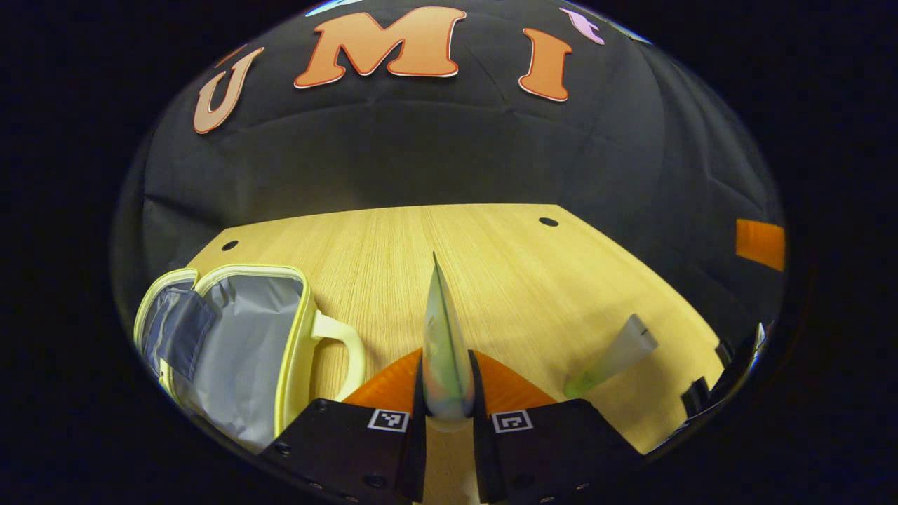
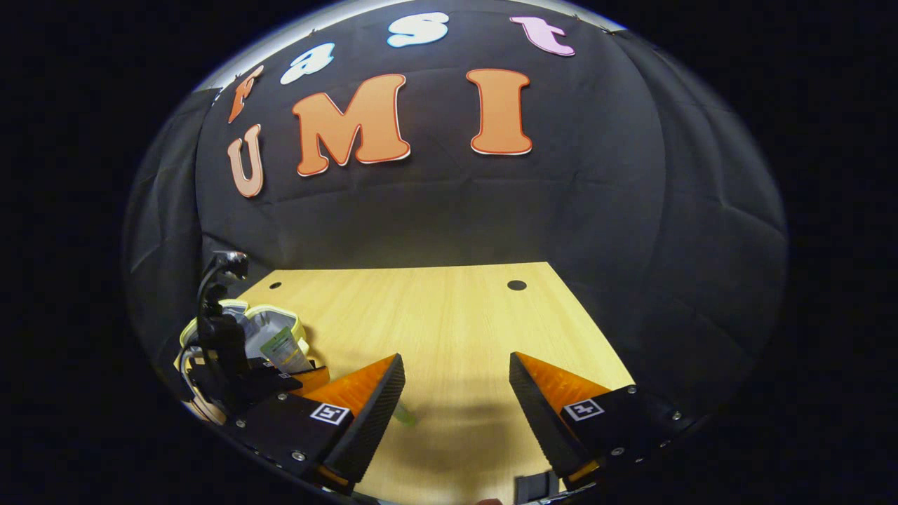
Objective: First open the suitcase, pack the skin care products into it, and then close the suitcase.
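My left gripper is clamped on a flat tube of skin care product, held edge-on so it stands up thin between my fingers. It looks light and soft-walled, so I judge a firm pinch low on the body is right; squeezing harder could buckle it or let it slip. The suitcase lies open at the near left of the table, lining showing, handle toward me. A second tube lies on the table to the right, probably as light; I would take it across its middle. My right gripper hangs over bare wood, fingers wide apart, holding nothing.
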Demonstrator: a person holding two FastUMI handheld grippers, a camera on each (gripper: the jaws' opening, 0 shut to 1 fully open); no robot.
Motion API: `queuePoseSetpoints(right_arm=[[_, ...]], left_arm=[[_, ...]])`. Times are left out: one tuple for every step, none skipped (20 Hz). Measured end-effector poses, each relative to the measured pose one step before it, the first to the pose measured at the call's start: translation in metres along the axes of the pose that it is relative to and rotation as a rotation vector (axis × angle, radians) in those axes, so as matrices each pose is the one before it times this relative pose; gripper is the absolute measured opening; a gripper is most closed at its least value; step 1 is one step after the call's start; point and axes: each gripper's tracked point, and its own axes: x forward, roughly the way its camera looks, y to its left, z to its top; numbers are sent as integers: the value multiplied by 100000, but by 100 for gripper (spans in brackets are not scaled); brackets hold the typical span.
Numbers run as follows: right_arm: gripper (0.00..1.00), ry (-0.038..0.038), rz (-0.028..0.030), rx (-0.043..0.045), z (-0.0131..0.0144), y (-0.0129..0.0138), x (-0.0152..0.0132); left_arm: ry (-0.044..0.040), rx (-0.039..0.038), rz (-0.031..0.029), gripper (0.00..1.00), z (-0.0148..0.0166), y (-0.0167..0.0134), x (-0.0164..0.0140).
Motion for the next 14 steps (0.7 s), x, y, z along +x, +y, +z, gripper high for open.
queuePoseSetpoints(right_arm=[[95, -26, 1115, 143, -118, 842, 236], [95, -9, 1257, -264, -179, 918, 257], [95, 372, 1156, -867, -332, 900, 425], [95, 867, 965, -1159, -518, 681, 522], [95, 1329, 922, -1184, -658, 747, 596], [95, 1586, 857, -1164, -791, 649, 776], [95, 2057, 1244, -948, -899, 665, 805], [95, 2436, 811, -749, -1011, 575, 661], [95, 3535, 387, -774, -1060, 313, 727], [96, 2639, 918, -345, -1049, 338, 714], [96, 2736, 805, 158, -995, 288, 679], [95, 3372, 492, 364, -1206, -56, 521], [93, 3197, -437, 908, -1031, -162, 383], [92, 2602, 112, 676, -972, 155, 565]], left_arm=[[514, -1127, -1361, 28, 507, 104, -943], [685, -1207, -1026, 28, 486, 213, -905], [371, -1212, -318, 28, 433, 440, -879], [588, -1151, -39, 28, 398, 471, -815], [614, -1021, -131, 28, 222, 515, -751], [342, -744, -47, 28, 375, 525, -767], [355, -466, 282, 29, 139, 427, -746], [6, -154, 360, 28, 302, 567, -564], [98, -162, 149, 28, 33, 576, -461], [595, -112, -3, 28, 32, 455, -459], [347, -265, -24, 28, -81, 364, -144], [370, -146, 309, 28, -169, 570, -193], [438, 142, 402, 28, -111, 430, -193], [250, 123, 573, 28, -124, 404, -100]])
